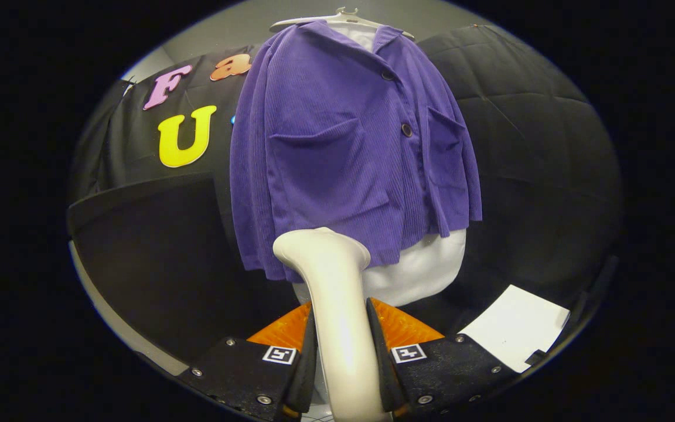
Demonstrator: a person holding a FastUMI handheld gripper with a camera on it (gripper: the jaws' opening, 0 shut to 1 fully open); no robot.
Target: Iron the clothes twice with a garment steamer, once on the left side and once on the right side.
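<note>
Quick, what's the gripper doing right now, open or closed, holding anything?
Gripper: closed, both fingers pressing the handle of the glossy cream-white garment steamer, its head just before the hanging purple ribbed jacket.

1. Black quilted cloth wall (525, 135) forms the backdrop.
2. A grey surface (214, 29) shows above that wall.
3. A white sheet (516, 334) lies below the wall, on a dark surface.

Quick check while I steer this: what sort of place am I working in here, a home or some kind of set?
Most likely a staged booth, not a home: quilted black cloth forms the wall, and a purple jacket hangs on a white hanger against it. The gripper fingers are shut on the white garment steamer.
</note>
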